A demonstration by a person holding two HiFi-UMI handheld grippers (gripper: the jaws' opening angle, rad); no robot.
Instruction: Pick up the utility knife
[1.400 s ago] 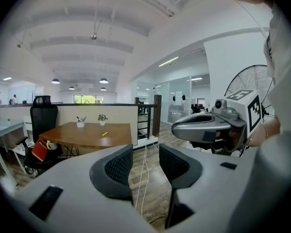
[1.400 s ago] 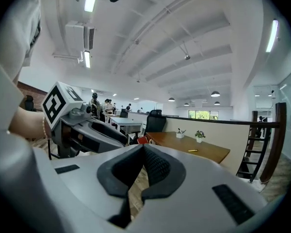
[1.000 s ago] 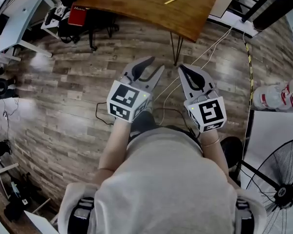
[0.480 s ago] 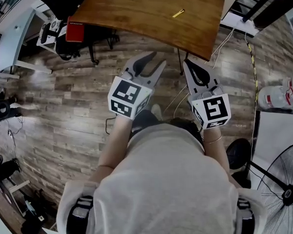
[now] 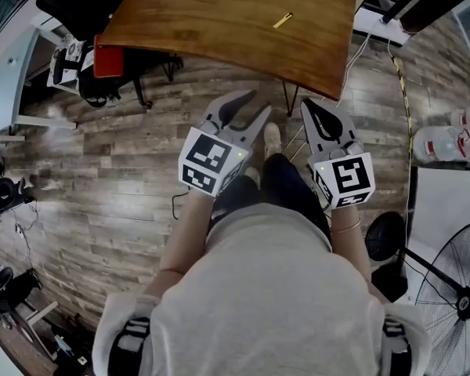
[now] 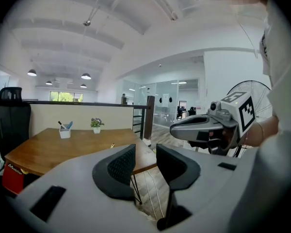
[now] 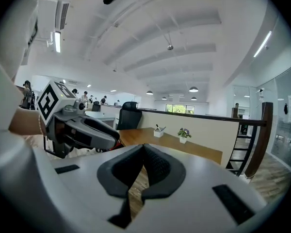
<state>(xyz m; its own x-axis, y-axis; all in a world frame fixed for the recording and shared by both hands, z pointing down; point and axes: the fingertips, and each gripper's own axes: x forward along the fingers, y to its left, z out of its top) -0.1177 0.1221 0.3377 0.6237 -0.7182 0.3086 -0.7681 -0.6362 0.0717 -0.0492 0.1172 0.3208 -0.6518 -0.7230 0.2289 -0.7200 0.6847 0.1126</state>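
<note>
Both grippers are held above the plank floor (image 5: 102,171), short of the wooden table (image 5: 211,22). The left gripper (image 5: 253,104) is shown with jaws parted and nothing between them; the right gripper (image 5: 312,106) with jaws closed together, empty. The yellow utility knife (image 5: 282,20) is seen lying on the tabletop, toward its right side, well apart from both grippers

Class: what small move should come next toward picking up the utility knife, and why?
Probably step closer to the table: the utility knife lies on its top, well ahead of the left gripper, which is open and empty.
</note>
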